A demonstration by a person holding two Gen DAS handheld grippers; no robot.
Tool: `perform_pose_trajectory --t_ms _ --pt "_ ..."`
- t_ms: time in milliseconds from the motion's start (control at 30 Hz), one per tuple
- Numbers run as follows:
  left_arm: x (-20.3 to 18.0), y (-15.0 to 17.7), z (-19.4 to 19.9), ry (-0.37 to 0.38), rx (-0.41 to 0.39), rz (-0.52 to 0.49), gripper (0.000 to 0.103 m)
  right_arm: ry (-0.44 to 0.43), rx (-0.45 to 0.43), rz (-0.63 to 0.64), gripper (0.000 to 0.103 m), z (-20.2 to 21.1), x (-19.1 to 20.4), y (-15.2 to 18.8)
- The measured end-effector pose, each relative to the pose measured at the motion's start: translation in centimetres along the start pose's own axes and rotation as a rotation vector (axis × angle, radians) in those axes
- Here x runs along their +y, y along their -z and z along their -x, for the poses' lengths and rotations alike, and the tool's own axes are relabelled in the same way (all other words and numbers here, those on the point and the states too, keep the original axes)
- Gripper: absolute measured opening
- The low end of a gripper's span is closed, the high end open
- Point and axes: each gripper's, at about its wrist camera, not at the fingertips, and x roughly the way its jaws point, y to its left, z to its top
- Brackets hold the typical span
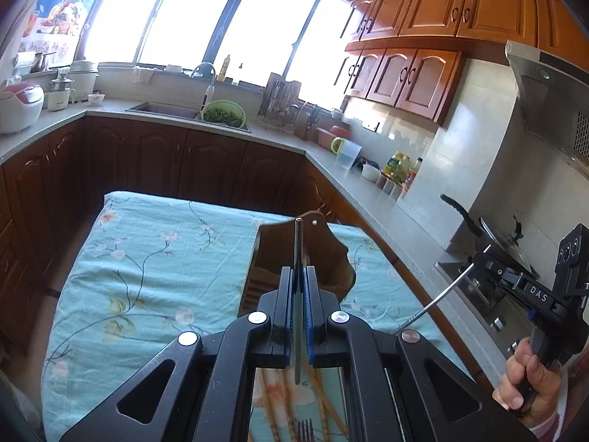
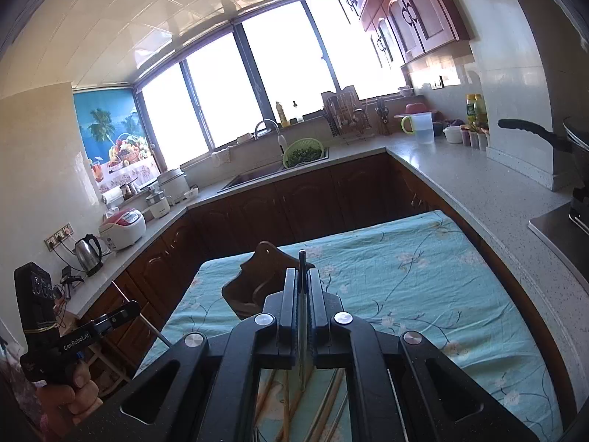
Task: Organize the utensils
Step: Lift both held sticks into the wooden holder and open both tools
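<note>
both grippers clenched on a utensil each: left gripper (image 1: 299,287) and right gripper (image 2: 302,291) hold thin metal handles upright, aimed at wooden holder (image 1: 294,258) mid counter (image 1: 154,258), prob for slotting in.

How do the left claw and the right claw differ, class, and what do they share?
The left claw has blue pads; the right claw has dark pads. The wooden holder stands straight ahead of the left claw, but ahead and leftward of the right claw. Shared: both are shut on thin metal utensils held edge-on, the left claw's utensil and the right claw's utensil, above the floral cloth.
</note>
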Motion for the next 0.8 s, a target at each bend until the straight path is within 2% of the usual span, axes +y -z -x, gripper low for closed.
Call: perform_pose_trajectory --t_ms 200,367,500,667,800 --pt "-0.3 -4.0 -1.7 -0.01 -0.104 -0.014 0.003 -0.022 -0.091 -0.004 0.004 -1.8 0.9 -3.8" --pt "0.0 -5.6 -4.8 -0.04 -0.175 -0.03 0.003 -0.018 -0.129 -0.003 0.004 -4.9 1.5 -6.1" --pt "1.3 -4.5 -8.9 -0.072 -0.184 -0.006 0.003 0.009 -0.101 -0.017 0.004 -8.7 0.9 -5.2" --pt "2.5 -2.3 -13.8 -0.079 -0.142 0.035 0.003 0.033 -0.067 -0.072 0.004 -12.3 -0.8 -2.8" --pt "3.3 -1.8 -17.0 -0.096 -0.107 0.059 0.003 0.037 -0.045 -0.102 0.004 -13.9 -1.7 -1.4"
